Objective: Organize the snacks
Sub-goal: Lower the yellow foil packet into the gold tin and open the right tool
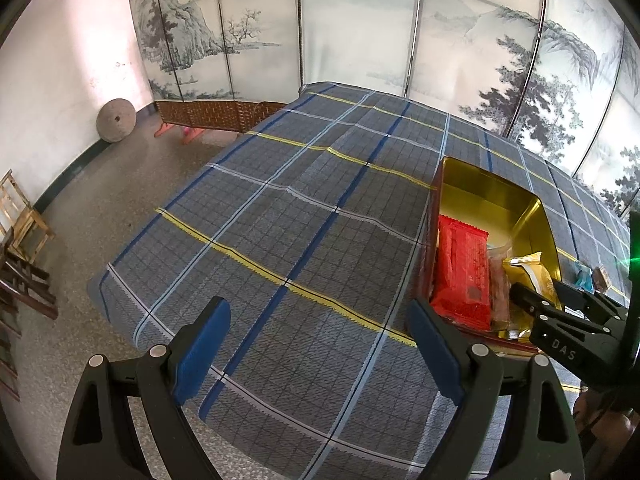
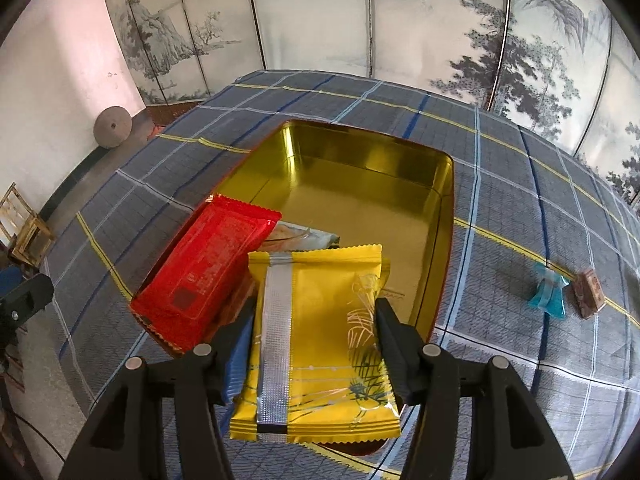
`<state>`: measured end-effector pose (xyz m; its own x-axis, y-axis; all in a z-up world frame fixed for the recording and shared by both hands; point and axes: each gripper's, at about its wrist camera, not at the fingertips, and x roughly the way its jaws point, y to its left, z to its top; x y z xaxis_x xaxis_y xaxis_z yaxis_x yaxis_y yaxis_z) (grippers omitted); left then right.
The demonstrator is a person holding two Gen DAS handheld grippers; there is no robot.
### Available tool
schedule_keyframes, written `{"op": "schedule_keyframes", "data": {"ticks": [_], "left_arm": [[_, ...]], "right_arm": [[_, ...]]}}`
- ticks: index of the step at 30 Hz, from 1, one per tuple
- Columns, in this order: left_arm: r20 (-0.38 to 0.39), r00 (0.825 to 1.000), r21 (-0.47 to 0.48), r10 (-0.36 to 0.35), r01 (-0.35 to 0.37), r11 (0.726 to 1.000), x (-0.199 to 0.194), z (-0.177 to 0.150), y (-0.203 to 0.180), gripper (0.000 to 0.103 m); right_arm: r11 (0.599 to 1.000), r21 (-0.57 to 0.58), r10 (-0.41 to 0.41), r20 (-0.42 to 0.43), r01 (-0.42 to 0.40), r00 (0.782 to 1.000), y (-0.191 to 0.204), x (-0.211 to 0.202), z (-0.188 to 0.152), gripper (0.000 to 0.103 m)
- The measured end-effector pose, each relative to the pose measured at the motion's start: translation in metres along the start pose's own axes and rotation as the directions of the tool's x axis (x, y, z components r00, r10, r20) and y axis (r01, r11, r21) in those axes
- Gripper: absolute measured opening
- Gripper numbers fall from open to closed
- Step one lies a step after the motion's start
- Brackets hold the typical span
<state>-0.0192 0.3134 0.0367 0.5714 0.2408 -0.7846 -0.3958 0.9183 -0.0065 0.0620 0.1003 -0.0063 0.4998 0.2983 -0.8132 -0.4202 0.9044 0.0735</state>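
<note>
Over the tin (image 2: 446, 184): right gripper (image 2: 316, 320) pinched the yellow packet (image 2: 320, 340) — light, crinkly, slippery; mid-sides held best.
Left gripper (image 1: 316, 344): gaped, holding nothing.

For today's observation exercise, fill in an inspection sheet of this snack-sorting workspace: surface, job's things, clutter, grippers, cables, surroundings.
Surface: plaid tablecloth.
Job's things: gold tin holding red packet and pale packet; yellow packet over its near edge.
Clutter: blue candy and brown candy beside the tin.
Grippers: right gripper shut on yellow packet; left gripper open.
Cables: nothing seen.
Surroundings: painted screen, millstone, wooden chair.
</note>
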Motion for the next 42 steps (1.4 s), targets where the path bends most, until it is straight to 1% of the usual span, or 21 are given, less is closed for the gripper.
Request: {"op": "schedule_keyframes", "data": {"ticks": [10,12,13,16,21,31,39,41,42], "left_arm": [[0.006,1.0,0.005,-0.008,0.008,1.0,-0.006,0.001,-0.003,0.088],[0.003,1.0,0.008,-0.009,0.009,1.0,-0.005,0.001,-0.005,0.088],[0.001,1.0,0.009,-0.009,0.009,1.0,-0.005,0.001,-0.007,0.088],[-0.004,1.0,0.014,-0.015,0.015,1.0,-0.004,-0.001,-0.009,0.088],[-0.007,1.0,0.018,-0.018,0.018,1.0,-0.004,-0.002,-0.012,0.088],[-0.011,1.0,0.029,-0.009,0.01,1.0,0.0,-0.003,-0.013,0.088],[-0.017,1.0,0.034,-0.01,0.011,0.999,0.003,-0.004,-0.016,0.088],[-0.016,1.0,0.037,-0.011,0.012,0.999,0.003,-0.005,-0.018,0.088],[-0.016,1.0,0.04,-0.011,0.012,0.999,0.003,-0.005,-0.02,0.088]], "right_arm": [[0.999,0.009,0.034,0.0,-0.034,0.999,-0.004,-0.004,-0.001,0.061],[0.999,0.006,0.043,0.004,-0.043,0.999,-0.005,-0.005,-0.001,0.063],[0.999,0.003,0.038,0.004,-0.038,0.999,-0.005,-0.005,-0.001,0.065],[0.999,0.002,0.043,0.004,-0.043,0.999,-0.007,-0.004,-0.001,0.065],[1.0,0.024,0.015,-0.011,-0.015,1.0,-0.011,0.006,0.003,0.065],[0.999,0.047,-0.013,0.005,0.012,1.0,-0.019,0.017,0.017,0.065],[0.999,0.039,0.007,-0.004,-0.007,1.0,-0.02,0.019,0.018,0.066],[0.999,0.039,0.015,-0.005,-0.015,1.0,-0.021,0.018,0.017,0.067],[0.999,0.036,0.021,-0.001,-0.021,1.0,-0.021,0.016,0.016,0.07]]}}
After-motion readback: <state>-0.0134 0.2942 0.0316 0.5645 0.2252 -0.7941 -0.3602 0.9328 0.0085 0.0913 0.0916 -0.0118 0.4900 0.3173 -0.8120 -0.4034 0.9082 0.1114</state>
